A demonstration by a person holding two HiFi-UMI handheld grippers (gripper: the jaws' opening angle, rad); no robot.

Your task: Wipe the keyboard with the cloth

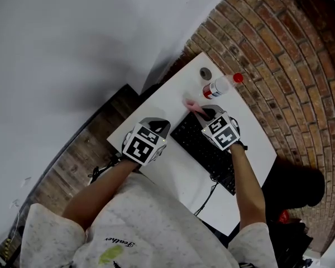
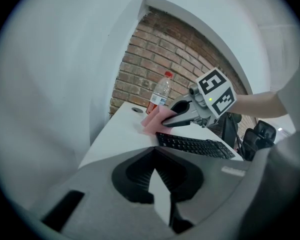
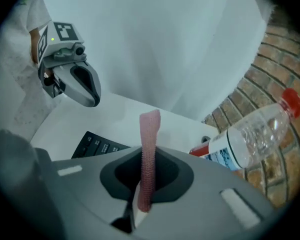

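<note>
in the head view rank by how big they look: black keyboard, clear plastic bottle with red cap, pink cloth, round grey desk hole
1. black keyboard
2. clear plastic bottle with red cap
3. pink cloth and round grey desk hole: alike; right gripper hides part of the cloth

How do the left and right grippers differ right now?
The right gripper is shut on the pink textured cloth. The left gripper has its jaws together with nothing between them. The right gripper hangs over the far end of the black keyboard, while the left gripper sits at the white table's left edge, off the keyboard. Both carry a square-marker cube.
</note>
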